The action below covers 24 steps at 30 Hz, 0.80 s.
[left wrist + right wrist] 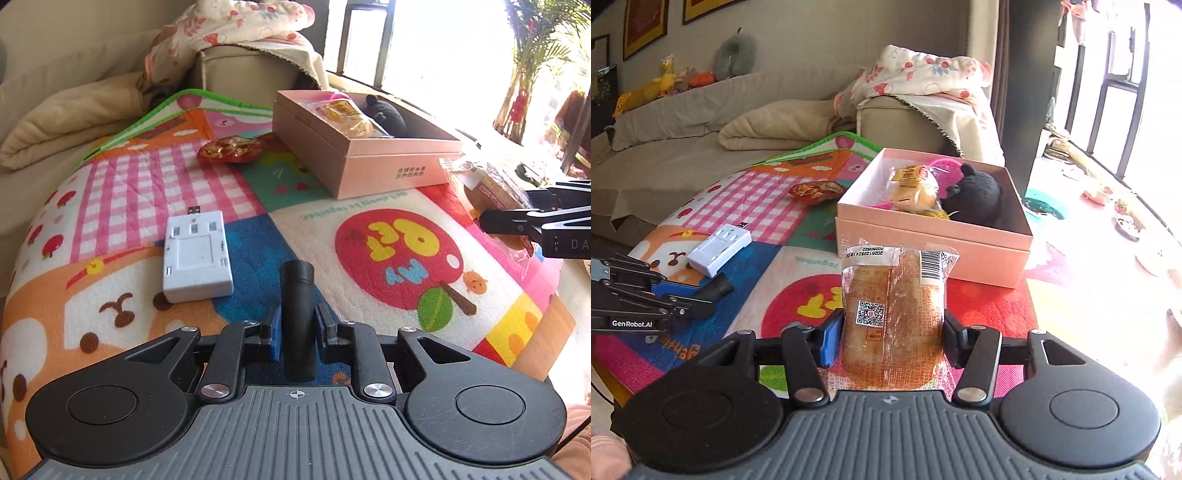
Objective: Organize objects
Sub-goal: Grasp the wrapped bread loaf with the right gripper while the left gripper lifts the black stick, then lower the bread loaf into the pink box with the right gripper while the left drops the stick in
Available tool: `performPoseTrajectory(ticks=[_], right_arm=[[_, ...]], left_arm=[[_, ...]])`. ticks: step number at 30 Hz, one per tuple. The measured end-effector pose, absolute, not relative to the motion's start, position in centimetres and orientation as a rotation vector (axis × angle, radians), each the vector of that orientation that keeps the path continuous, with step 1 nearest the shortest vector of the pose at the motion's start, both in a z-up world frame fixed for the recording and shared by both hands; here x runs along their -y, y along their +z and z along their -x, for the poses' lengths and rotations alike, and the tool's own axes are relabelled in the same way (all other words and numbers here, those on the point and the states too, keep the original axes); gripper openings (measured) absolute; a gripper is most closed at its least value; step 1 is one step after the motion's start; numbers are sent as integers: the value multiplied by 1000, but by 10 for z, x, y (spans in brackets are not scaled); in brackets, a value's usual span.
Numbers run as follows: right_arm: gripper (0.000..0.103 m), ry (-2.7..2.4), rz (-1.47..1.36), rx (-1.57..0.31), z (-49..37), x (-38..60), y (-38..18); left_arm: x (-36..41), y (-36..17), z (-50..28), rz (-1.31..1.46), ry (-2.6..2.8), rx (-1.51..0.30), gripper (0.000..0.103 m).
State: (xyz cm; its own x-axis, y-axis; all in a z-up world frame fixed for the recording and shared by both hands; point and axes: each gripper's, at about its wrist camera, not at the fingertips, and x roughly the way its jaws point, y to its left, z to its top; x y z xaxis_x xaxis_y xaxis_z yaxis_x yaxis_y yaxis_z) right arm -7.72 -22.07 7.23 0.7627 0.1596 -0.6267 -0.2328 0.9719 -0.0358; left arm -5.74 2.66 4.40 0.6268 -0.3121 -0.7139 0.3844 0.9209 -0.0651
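My left gripper (297, 325) is shut on a black cylinder (297, 295), held above the colourful mat (369, 221); it also shows in the right wrist view (718, 290). My right gripper (892, 332) is shut on a wrapped bread packet (892, 314), just in front of the open pink box (934, 240). The box (369, 155) holds a black plush toy (975, 195), a wrapped bun (914, 188) and a pink item. A white charger block (197, 254) and a red-gold snack packet (231, 147) lie on the mat.
A beige sofa (701, 147) with folded blankets runs behind the mat. A floral quilt (923, 77) drapes the sofa arm. Bright windows and a potted palm (535, 55) stand at the right. Small dishes (1126, 221) lie on the floor at the right.
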Motion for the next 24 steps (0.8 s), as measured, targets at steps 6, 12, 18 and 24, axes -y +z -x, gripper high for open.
performPoseTrajectory(ticks=[6,12,18,24], right_arm=[[53,155,7,-642,78,251,66],[53,142,-30,-616,74,262,68],[53,107,-49,-594,75,273,70],[53,68,-74,-623,70,287,62]], left_arm=[[-5,86,25,-102,-450,-733,22],[51,147,-22,-198,-568,-564,22],[106,154,-75,-218,-747,-533,22],[110,130,-104,-141,-740,-595,23]])
